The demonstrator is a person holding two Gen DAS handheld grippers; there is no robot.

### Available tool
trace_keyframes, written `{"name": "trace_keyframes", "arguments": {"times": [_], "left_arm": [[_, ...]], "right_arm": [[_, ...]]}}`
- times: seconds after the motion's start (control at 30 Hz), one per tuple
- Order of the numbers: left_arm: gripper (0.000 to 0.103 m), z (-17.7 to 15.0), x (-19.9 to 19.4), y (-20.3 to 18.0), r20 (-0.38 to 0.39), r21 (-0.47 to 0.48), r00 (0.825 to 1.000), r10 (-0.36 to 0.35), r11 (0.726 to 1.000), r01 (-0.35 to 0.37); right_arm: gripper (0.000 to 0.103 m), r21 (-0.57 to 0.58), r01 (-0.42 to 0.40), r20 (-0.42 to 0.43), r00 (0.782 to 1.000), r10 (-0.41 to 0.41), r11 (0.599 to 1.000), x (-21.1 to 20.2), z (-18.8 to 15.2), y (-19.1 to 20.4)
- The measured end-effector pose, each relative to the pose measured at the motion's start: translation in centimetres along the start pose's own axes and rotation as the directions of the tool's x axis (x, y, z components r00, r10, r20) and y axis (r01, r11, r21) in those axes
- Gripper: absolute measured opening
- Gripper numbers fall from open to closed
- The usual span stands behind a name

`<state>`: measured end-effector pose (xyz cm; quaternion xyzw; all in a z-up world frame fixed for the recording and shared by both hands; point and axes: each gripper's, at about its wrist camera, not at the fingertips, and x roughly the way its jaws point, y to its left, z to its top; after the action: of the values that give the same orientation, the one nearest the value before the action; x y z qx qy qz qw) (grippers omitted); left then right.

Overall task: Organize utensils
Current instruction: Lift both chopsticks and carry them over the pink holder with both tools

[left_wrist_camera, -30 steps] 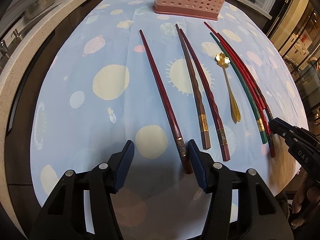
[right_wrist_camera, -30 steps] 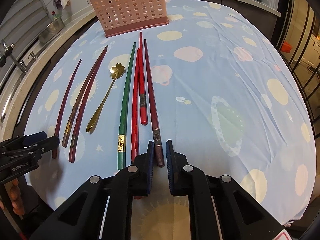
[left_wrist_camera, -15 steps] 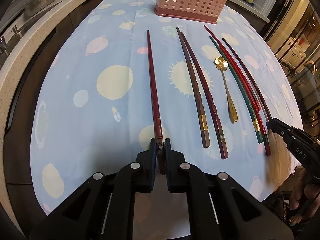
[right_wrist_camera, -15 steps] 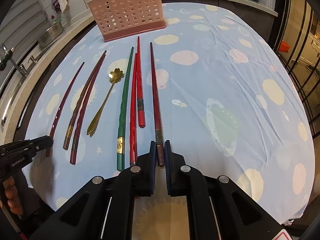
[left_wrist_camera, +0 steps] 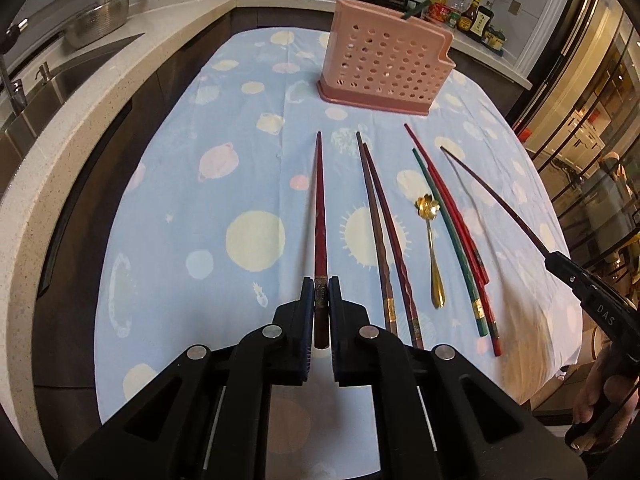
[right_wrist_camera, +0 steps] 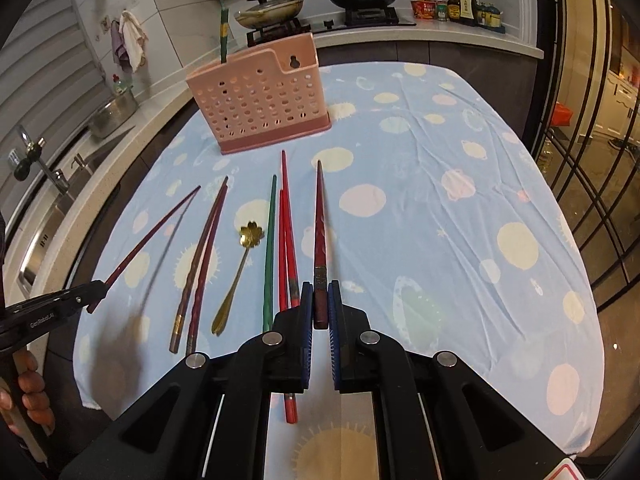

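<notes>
Left claw (left_wrist_camera: 321, 300) and right claw (right_wrist_camera: 320, 304) each clamp one dark-red chopstick (left_wrist_camera: 320, 216) by its butt end; the long free tips may swing or slip before reaching the pink holder (left_wrist_camera: 386, 70).

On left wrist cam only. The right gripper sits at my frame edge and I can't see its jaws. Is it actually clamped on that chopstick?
Observer: Yes. In the right wrist view the right gripper is shut on a dark red chopstick, pads near its thick end.
Operator: Is my own chopstick clear of the cloth?
Observer: Yes. From that side the left-held chopstick slants up out of the left gripper, with its shadow lying apart from it on the tablecloth.
Operator: Anything in the holder?
Observer: One green chopstick stands upright in the pink holder, at its left end in that view.
</notes>
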<state>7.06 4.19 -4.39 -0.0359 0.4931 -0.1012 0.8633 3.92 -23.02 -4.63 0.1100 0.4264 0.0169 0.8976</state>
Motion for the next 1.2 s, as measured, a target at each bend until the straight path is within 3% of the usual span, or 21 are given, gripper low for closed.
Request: {"name": "trace_keyframes", "arguments": {"times": [0.53,1.2], "left_arm": [[0.007,7.4,-5.5,-0.2,0.213,0.006,0.977,-0.012,1.000,0.011],[0.007,15.3,-8.7,-1.3,0.347,0.055,0.938,-0.014,0.998,-0.005]], "right_arm": [[0.007,0.012,-0.020,0.209,0.978,0.017,1.000,-4.9,7.0,-0.4],[0.007,0.031,-0.102,0.327,0.941,0.087,0.994,-7.0,14.3,-1.0]]}}
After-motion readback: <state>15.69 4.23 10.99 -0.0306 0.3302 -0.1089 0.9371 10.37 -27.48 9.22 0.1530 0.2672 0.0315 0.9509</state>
